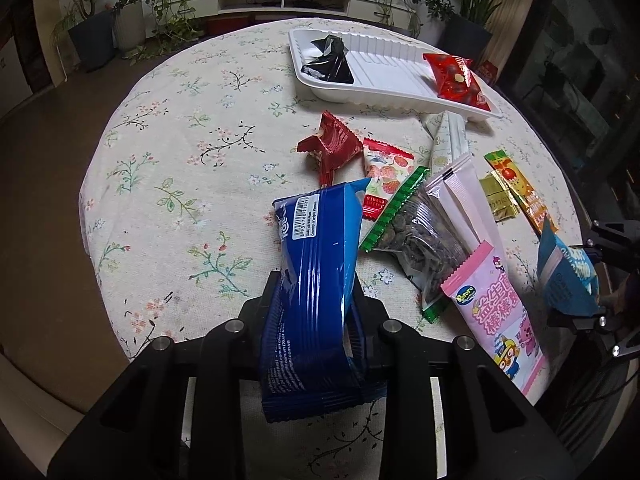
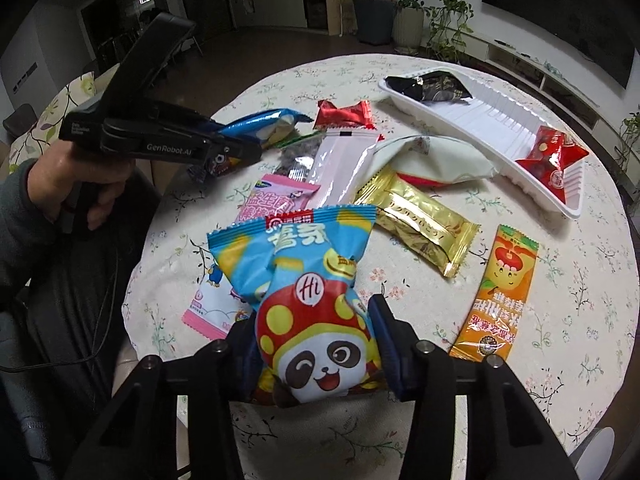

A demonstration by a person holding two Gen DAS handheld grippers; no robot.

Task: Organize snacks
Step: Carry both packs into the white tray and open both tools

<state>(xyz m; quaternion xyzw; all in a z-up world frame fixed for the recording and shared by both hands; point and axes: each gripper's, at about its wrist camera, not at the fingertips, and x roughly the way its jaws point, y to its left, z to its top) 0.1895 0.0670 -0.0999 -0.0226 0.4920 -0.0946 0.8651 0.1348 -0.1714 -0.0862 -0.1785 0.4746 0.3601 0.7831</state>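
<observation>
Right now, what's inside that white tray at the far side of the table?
The white tray holds two snacks: a black packet at one end and a red packet at the other. The ribbed floor between them is bare. Whatever lies beneath each packet is hidden.

Bench layout as I see it from both wrists.
A tray (image 1: pixel 384 80) sits at the bench's (image 1: pixel 180 160) far side with one packet (image 1: pixel 330 60) at each end; loose snack packets (image 1: pixel 424 236) lie before it.
</observation>
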